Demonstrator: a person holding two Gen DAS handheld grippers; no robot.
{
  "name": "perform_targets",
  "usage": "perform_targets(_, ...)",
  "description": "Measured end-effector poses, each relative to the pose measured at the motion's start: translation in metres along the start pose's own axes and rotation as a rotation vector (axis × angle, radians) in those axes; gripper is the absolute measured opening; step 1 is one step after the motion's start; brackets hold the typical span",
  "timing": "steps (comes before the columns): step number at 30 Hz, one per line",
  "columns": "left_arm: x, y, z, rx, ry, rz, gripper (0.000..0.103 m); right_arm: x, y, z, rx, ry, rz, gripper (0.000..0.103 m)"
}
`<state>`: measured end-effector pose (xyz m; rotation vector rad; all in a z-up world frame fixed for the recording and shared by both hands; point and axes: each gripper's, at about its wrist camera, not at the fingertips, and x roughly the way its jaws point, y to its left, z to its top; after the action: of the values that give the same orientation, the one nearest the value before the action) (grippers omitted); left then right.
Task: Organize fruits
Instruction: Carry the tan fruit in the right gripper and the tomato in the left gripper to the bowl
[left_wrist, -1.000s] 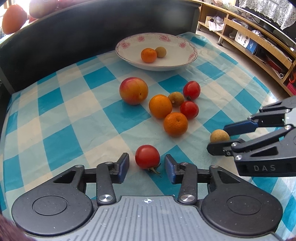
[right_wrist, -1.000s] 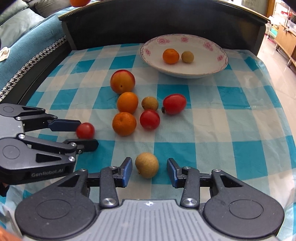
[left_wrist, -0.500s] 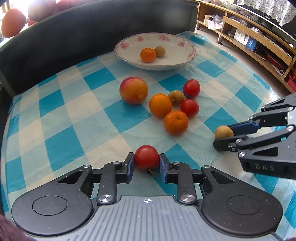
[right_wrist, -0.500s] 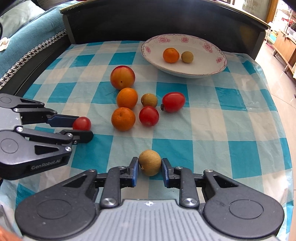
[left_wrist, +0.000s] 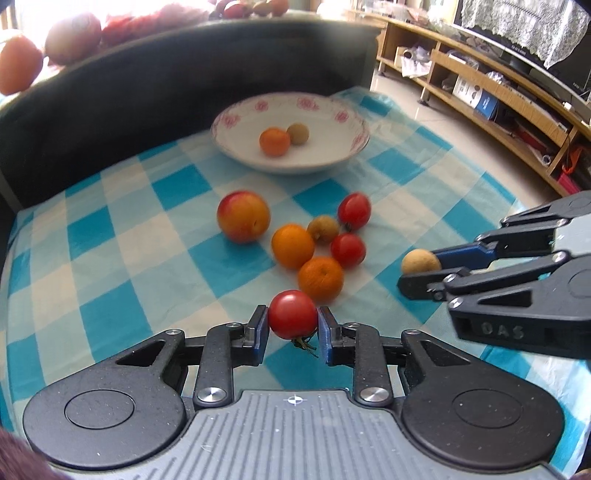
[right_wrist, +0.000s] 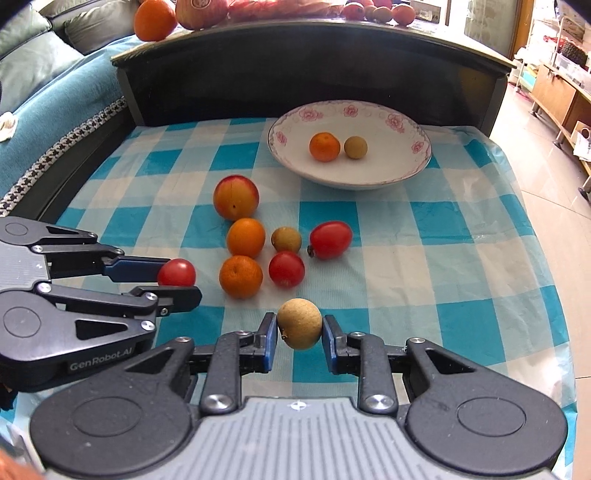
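Red cherry tomato (left_wrist: 292, 314), soft and thin-skinned, sits clamped at its middle in the left gripper (left_wrist: 291, 330); the right gripper (right_wrist: 299, 338) squeezes a light, brittle-shelled longan (right_wrist: 299, 324), both near the cloth's front edge

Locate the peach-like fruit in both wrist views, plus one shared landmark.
Left wrist: peach-like fruit left of centre, at the left end of the loose cluster.
Right wrist: peach-like fruit left of centre, at the cluster's far end.
Shared landmark: floral-rimmed bowl behind it, holding a small orange.
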<state>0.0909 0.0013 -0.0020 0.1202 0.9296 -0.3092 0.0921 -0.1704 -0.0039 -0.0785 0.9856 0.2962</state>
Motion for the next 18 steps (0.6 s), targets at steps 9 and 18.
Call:
perform_targets(9,-0.001,-0.004,0.016,-0.003,-0.033,-0.002,0.035,-0.007,-0.004,0.011,0.027,-0.041,0.004,0.030)
perform_targets(18,0.000,-0.004,0.023,-0.011,-0.044,-0.001,0.036,-0.008,-0.004,0.018,0.037,-0.057,0.001,0.030)
